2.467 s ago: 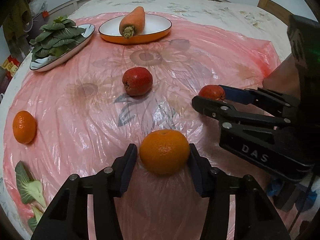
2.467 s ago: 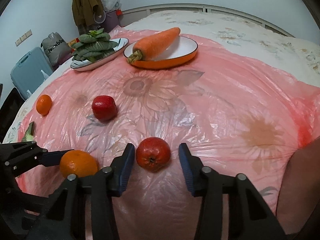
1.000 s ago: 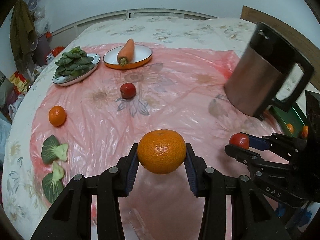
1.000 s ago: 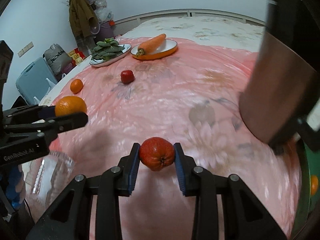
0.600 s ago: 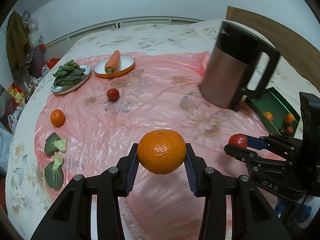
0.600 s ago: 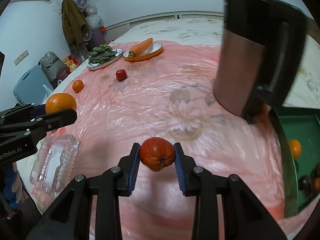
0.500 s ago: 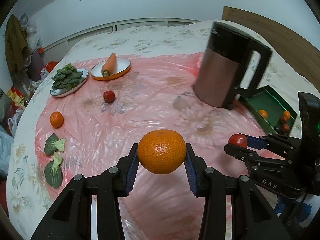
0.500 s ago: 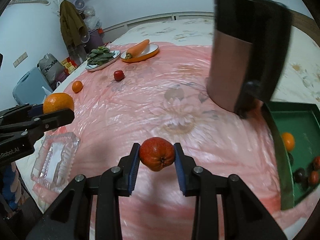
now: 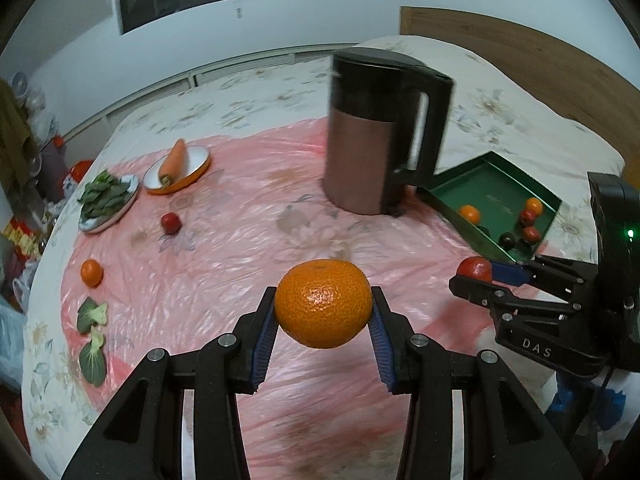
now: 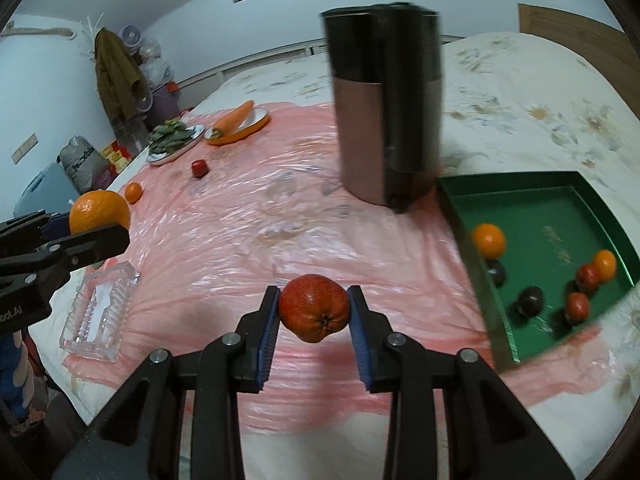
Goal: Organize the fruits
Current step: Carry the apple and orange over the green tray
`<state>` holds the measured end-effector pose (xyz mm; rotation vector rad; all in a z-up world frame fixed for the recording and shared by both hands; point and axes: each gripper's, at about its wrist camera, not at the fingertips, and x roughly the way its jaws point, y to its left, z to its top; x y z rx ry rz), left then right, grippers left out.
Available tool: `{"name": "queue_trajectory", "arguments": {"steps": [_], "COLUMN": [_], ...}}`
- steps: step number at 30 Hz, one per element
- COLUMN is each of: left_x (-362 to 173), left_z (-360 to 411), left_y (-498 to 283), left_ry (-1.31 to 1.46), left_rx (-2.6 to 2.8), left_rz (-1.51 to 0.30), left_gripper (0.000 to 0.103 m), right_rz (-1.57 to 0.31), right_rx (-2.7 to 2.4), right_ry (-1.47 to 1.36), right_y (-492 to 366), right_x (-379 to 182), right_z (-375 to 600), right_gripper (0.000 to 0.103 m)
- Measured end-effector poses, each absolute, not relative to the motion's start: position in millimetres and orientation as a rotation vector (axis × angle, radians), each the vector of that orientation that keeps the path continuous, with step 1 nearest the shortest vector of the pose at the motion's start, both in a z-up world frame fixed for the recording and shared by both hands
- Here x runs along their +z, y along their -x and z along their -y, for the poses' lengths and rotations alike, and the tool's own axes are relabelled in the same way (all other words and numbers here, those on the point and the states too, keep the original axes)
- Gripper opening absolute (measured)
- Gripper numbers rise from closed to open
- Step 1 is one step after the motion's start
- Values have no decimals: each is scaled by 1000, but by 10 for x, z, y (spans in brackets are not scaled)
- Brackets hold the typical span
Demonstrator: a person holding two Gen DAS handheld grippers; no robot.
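My left gripper is shut on an orange and holds it above the pink sheet. My right gripper is shut on a red fruit, also lifted; it shows in the left wrist view too. A green tray lies to the right and holds several fruits, among them an orange. A small red fruit and a small orange lie on the sheet far to the left.
A tall brown and black kettle stands by the tray's far corner. A carrot on an orange-rimmed plate and a plate of greens sit at the back left. Loose greens lie left. A glass ashtray sits near the front left edge.
Both grippers, each keeping its fruit, have swung right and pulled back from the table. The kettle and green tray have come further into view; the plates have slid left and farther off.
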<state>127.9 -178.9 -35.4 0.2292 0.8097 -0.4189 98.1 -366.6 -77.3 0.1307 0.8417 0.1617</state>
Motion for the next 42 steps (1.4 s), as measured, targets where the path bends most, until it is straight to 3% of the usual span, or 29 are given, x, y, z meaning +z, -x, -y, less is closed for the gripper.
{"name": "queue_trajectory", "arguments": {"steps": [26,42], "left_x": [-425,-745], "left_z": [2984,3911], "left_y": [-1183,-1780], "left_ry": [-362,-362], "left_rx": [-586,-684], "left_rz": [-816,-862], "left_gripper": [38,38], "right_rz": [-784,-787], "right_rx": [-7,-104], "right_ry": [-234,-257], "right_y": [-669,-1053], "right_x": [-775,-1057], "right_z": [4855,5498], "right_gripper": [29,29]}}
